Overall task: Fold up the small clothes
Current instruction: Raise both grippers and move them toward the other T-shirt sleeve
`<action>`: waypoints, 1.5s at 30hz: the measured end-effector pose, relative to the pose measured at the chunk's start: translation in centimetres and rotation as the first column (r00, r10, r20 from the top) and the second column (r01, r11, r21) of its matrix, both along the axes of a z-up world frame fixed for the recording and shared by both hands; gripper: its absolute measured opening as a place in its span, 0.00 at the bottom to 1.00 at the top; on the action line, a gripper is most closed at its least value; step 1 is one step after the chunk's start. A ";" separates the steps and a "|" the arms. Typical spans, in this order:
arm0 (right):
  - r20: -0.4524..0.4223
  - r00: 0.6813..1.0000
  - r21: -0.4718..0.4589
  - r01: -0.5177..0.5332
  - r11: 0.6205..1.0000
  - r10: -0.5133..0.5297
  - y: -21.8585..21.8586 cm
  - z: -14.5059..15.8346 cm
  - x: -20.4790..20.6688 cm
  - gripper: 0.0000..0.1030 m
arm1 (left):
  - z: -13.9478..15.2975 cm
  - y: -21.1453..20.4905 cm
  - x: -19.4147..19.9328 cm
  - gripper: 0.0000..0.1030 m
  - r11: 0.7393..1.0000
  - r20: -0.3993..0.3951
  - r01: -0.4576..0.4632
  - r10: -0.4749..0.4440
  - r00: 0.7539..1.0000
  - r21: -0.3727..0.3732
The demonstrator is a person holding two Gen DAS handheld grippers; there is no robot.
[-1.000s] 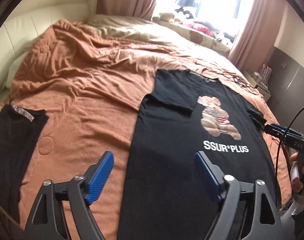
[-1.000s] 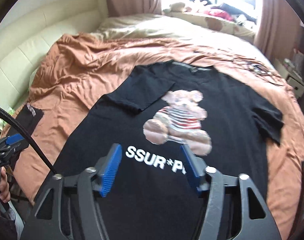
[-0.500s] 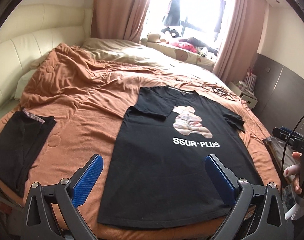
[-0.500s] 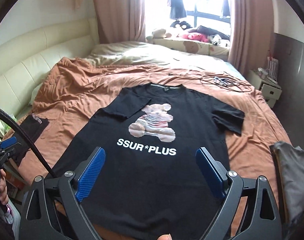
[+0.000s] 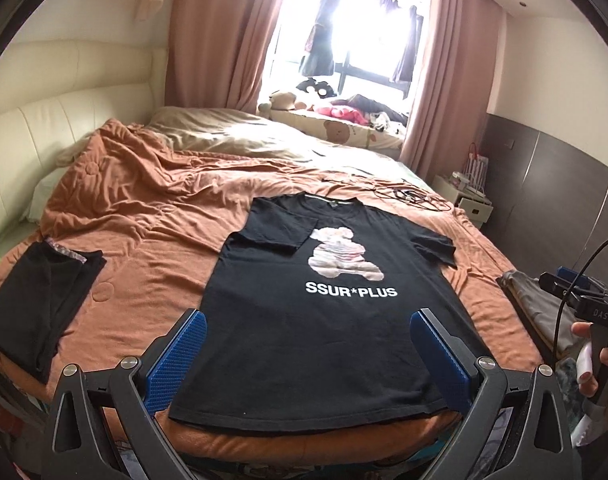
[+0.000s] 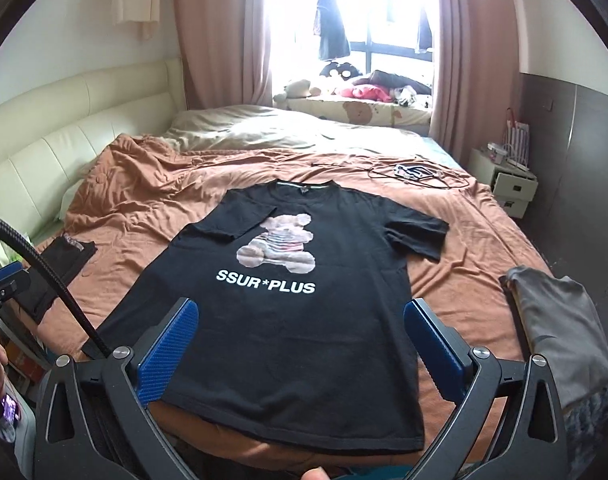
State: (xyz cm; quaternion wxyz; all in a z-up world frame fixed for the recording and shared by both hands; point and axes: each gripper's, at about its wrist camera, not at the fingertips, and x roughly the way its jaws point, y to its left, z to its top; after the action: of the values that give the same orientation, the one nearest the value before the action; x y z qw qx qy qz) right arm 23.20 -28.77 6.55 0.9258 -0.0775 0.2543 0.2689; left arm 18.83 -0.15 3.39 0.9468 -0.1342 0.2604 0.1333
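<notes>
A black T-shirt point(image 5: 324, 352) point(image 6: 284, 340) with a bear print and white lettering lies flat, face up, on the orange blanket point(image 5: 144, 240). Its left sleeve point(image 5: 272, 228) is folded in over the chest; its right sleeve point(image 6: 416, 236) lies spread out. My left gripper point(image 5: 308, 320) hangs open above the shirt's hem, off the bed's near edge, with nothing between its blue pads. My right gripper point(image 6: 300, 308) is held back the same way, its jaws opening and empty. In the left wrist view, a hand point(image 5: 588, 360) holds the right gripper's handle at the far right.
A folded black garment point(image 5: 36, 300) point(image 6: 60, 268) lies at the blanket's left edge. A grey garment point(image 5: 532, 304) point(image 6: 560, 320) lies at the right edge. Cables point(image 6: 416, 170) trail beyond the shirt's collar. A white bedside cabinet point(image 6: 512, 188) stands at the right, a cream headboard point(image 6: 64, 128) at the left.
Both grippers have pulled back and up from the shirt, so the whole shirt and the bed's near edge now show. Their jaws have spread wider.
</notes>
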 end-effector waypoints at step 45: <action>-0.207 0.964 0.262 0.221 0.939 -0.169 -9.3 -3.7 7.2 0.91 | 0.3 -7.5 9.9 0.99 0.969 -0.064 0.244 -0.246 0.967 -0.041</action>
State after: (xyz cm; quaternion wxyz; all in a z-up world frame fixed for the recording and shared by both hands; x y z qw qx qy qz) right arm 30.44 -38.08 2.88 0.9224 0.1060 0.3028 0.2150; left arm 28.72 -7.61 3.65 0.9442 -0.1121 0.3094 0.0155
